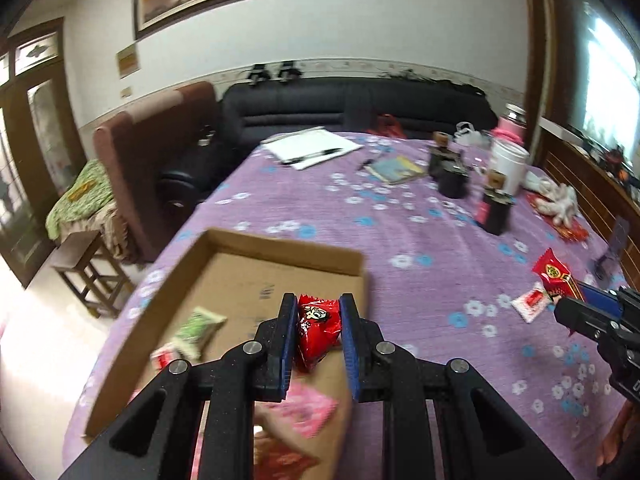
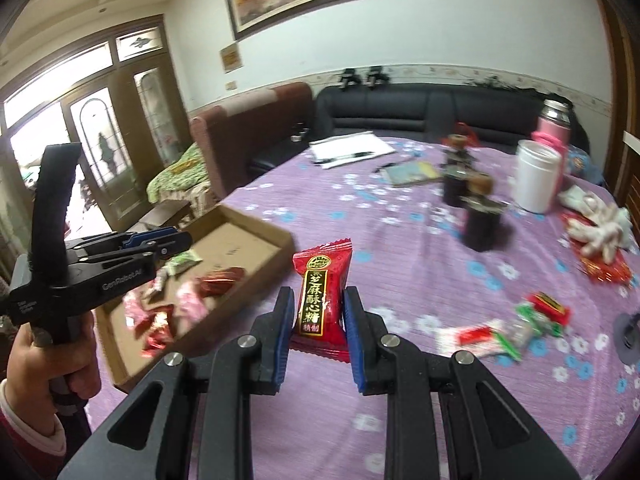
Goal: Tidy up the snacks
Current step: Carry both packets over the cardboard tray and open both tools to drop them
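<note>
Purple tablecloth [image 1: 420, 248]; each gripper [image 1: 319, 328] [image 2: 319, 320] grips red candy [image 1: 318, 330] [image 2: 322, 292].

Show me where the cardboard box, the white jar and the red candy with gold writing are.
cardboard box [image 2: 256, 227]: right wrist view, on its far wall.
white jar [image 2: 536, 178]: right wrist view, on the middle of its side.
red candy with gold writing [image 2: 320, 300]: right wrist view, on the printed label, between the right gripper's fingers.
</note>
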The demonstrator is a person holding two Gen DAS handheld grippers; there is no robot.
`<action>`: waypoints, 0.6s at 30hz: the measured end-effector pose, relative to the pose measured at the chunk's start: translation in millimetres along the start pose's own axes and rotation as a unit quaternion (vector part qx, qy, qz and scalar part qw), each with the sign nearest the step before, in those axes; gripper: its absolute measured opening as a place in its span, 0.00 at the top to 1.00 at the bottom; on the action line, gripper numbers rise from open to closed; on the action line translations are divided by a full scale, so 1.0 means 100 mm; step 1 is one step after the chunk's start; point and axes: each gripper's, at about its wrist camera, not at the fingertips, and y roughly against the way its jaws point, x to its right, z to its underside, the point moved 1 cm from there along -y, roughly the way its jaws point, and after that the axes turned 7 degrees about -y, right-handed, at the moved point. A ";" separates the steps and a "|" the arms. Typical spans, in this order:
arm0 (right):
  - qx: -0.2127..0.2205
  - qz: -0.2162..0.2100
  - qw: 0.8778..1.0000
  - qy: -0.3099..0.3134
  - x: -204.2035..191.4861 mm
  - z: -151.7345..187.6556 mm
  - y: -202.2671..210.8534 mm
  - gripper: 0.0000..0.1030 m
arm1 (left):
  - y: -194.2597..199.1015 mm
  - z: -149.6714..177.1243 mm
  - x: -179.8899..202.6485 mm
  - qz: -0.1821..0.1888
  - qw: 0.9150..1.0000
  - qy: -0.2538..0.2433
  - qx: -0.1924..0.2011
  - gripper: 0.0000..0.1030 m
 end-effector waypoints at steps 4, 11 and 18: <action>-0.008 -0.021 1.000 0.021 -0.37 -0.06 -0.18 0.77 | 0.05 0.09 -0.38 -0.022 0.999 0.030 0.000 0.79; -0.029 -0.051 0.997 0.048 -0.88 -0.13 -0.55 0.76 | 0.08 0.18 -0.98 -0.058 0.996 0.069 -0.001 0.79; -0.047 -0.066 0.995 0.056 -1.15 -0.18 -0.91 0.76 | -0.07 0.16 -1.26 -0.071 0.995 0.074 -0.009 0.79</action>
